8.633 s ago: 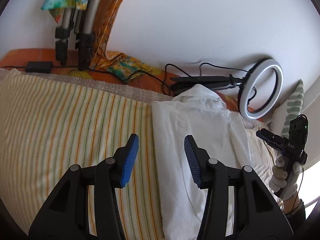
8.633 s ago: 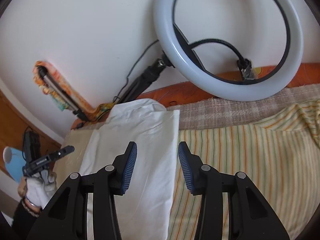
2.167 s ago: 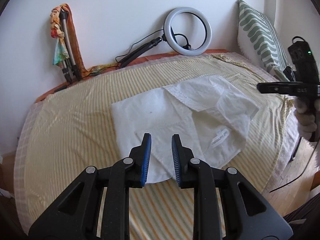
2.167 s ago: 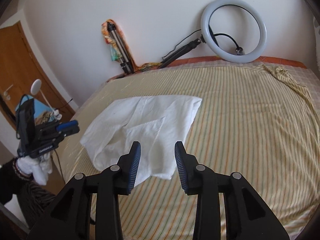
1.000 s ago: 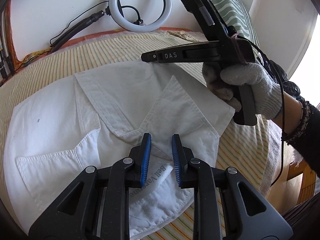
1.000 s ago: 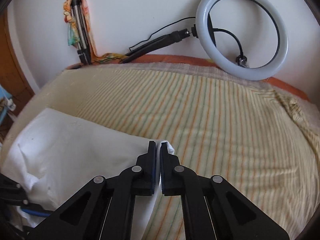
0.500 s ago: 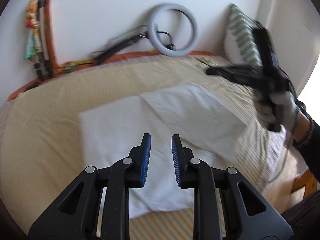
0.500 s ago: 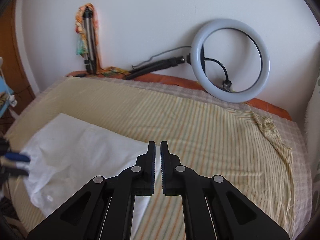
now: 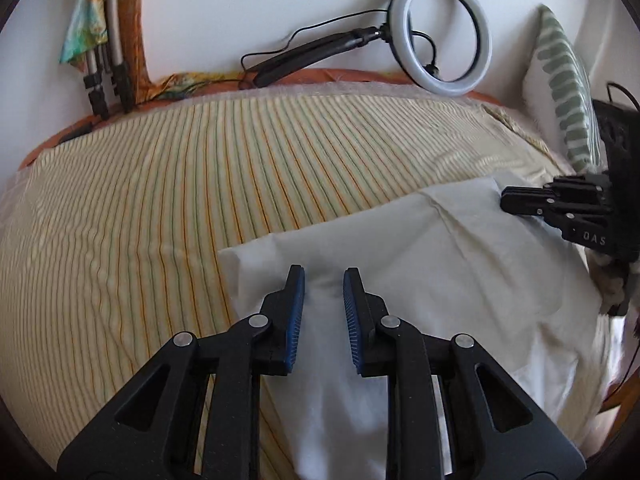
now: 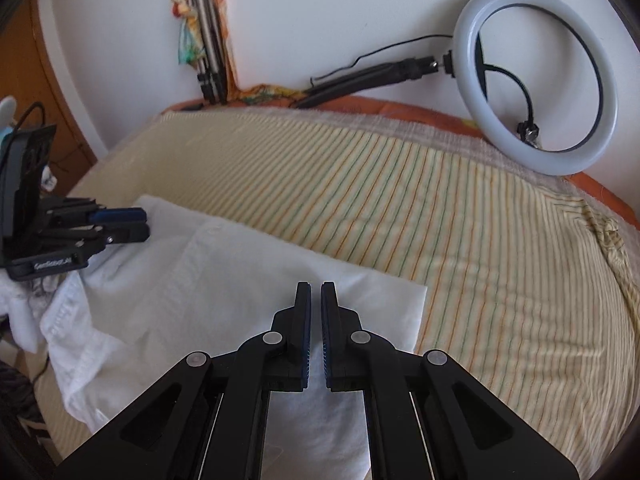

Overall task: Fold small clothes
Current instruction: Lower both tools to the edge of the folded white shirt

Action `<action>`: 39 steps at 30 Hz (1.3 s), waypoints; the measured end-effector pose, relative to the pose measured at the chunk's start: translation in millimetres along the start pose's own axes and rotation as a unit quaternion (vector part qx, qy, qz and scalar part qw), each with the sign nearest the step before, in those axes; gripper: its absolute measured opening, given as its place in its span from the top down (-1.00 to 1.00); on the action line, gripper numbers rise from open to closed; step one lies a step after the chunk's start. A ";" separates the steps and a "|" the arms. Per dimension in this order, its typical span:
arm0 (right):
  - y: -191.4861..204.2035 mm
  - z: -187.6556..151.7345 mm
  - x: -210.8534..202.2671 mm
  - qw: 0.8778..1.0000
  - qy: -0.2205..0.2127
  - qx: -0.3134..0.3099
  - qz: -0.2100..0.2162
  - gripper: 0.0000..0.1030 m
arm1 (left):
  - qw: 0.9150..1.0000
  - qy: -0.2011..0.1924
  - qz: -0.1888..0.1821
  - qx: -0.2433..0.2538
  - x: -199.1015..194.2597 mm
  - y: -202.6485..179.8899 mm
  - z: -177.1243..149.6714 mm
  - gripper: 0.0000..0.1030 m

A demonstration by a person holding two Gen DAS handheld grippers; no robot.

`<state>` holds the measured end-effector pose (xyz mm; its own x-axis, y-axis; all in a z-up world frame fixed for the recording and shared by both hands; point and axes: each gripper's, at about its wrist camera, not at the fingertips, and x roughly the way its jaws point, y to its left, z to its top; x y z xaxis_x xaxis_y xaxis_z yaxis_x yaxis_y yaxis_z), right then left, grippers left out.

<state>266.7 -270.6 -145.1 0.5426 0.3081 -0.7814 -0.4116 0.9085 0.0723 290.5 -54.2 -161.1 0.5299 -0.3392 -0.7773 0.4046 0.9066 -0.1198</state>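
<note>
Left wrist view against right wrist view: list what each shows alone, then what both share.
Only the left wrist view shows the green-patterned pillow against the wall. Only the right wrist view shows the wooden door and the garment's stitched hem. Both show the white garment on the striped bedsheet, the ring light, the tripod, and each other's gripper.

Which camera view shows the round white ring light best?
The right wrist view shows the round white ring light best: it is large and close, with its whole rim, black cable and black stand arm plain. The left wrist view also shows the whole ring light, but it looks smaller there, against the wall beyond the striped bed sheet.
</note>
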 end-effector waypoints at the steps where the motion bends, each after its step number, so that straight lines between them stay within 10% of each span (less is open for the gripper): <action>1: 2.2 -4.7 5.9 1.000 0.008 -0.006 -0.008 0.93 | 1.000 -0.005 0.003 0.006 -0.3 -2.3 -3.5 0.60; 29: 32.3 -72.1 -42.6 0.995 0.010 0.037 0.089 0.92 | 0.999 0.028 -0.026 0.007 -64.9 -15.3 -65.7 0.59; 35: 1.5 -79.2 -88.0 0.986 -0.021 0.077 0.147 0.67 | 0.996 0.000 -0.056 -0.076 -98.1 10.2 -63.6 0.42; 39: -39.7 -82.6 -101.9 0.975 -0.053 0.152 0.156 0.23 | 0.972 0.000 -0.119 -0.201 -100.2 45.0 -60.6 0.05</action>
<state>167.3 -361.4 -119.6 0.5049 0.5955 -0.6249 -0.3416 0.8027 0.4889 210.4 35.8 -126.0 0.4567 -0.5508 -0.6986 0.1905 0.8277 -0.5279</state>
